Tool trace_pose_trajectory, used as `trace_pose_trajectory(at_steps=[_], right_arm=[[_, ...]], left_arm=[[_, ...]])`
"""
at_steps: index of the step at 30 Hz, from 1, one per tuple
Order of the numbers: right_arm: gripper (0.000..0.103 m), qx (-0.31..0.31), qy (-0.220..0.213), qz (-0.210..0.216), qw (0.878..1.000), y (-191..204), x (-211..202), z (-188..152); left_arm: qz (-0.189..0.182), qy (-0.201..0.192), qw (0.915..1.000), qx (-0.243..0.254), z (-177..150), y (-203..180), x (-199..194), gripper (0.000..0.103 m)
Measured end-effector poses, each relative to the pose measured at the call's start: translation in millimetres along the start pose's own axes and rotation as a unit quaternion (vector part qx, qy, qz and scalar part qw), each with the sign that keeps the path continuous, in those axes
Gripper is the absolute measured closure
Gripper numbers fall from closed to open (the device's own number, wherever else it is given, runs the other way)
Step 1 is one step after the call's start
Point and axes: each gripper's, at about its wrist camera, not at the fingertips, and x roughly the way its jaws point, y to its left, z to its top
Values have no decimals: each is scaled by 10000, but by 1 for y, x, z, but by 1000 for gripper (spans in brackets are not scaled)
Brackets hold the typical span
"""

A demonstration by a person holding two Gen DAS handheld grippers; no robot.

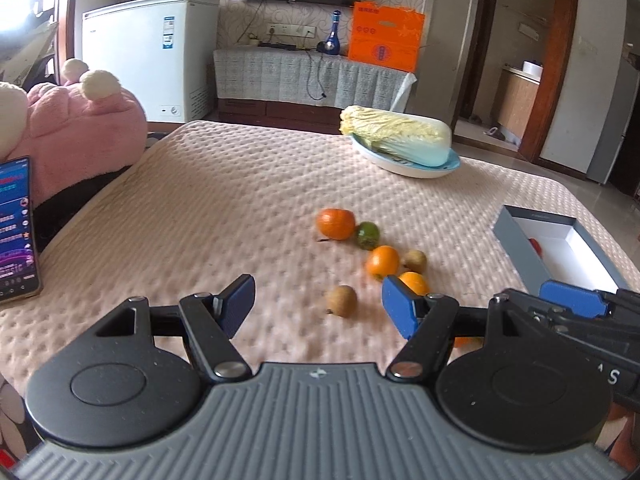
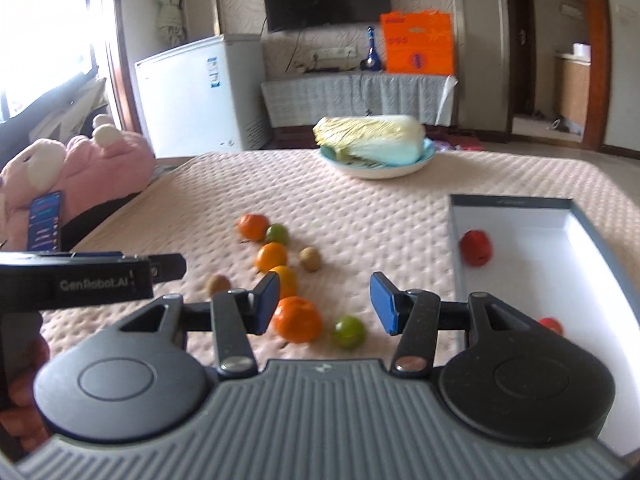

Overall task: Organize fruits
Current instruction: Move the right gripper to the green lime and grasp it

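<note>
Several fruits lie loose on the pink quilted table. In the left wrist view an orange point(image 1: 336, 223), a green fruit point(image 1: 367, 235), another orange point(image 1: 383, 261) and a brown kiwi point(image 1: 341, 301) lie ahead. My left gripper point(image 1: 318, 307) is open and empty, with the kiwi between its fingers. My right gripper point(image 2: 325, 303) is open and empty above an orange point(image 2: 297, 319) and a green fruit point(image 2: 349, 332). A grey box point(image 2: 516, 202) with a white inside holds a red fruit point(image 2: 475, 247) and a second red fruit point(image 2: 551, 325) at the right.
A cabbage point(image 2: 370, 138) lies on a blue plate point(image 2: 376, 169) at the far side of the table. A phone point(image 1: 16, 229) stands at the left edge, beside a pink plush toy point(image 1: 76, 128). The box also shows in the left wrist view point(image 1: 516, 246).
</note>
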Motion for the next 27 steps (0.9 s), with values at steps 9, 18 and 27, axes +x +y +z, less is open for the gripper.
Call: trace_pose_trajectory(at_steps=[9, 18, 27], right_arm=[[56, -126, 299, 117, 9994, 13, 17, -7], [64, -213, 622, -305, 9974, 2, 24, -16], [65, -179, 855, -572, 9945, -5, 42, -22]], left_arm=[[323, -3, 9987, -386, 4, 45, 5, 28], [173, 0, 9983, -561, 6, 49, 4, 28], [-1, 39, 9992, -388, 4, 39, 5, 28]])
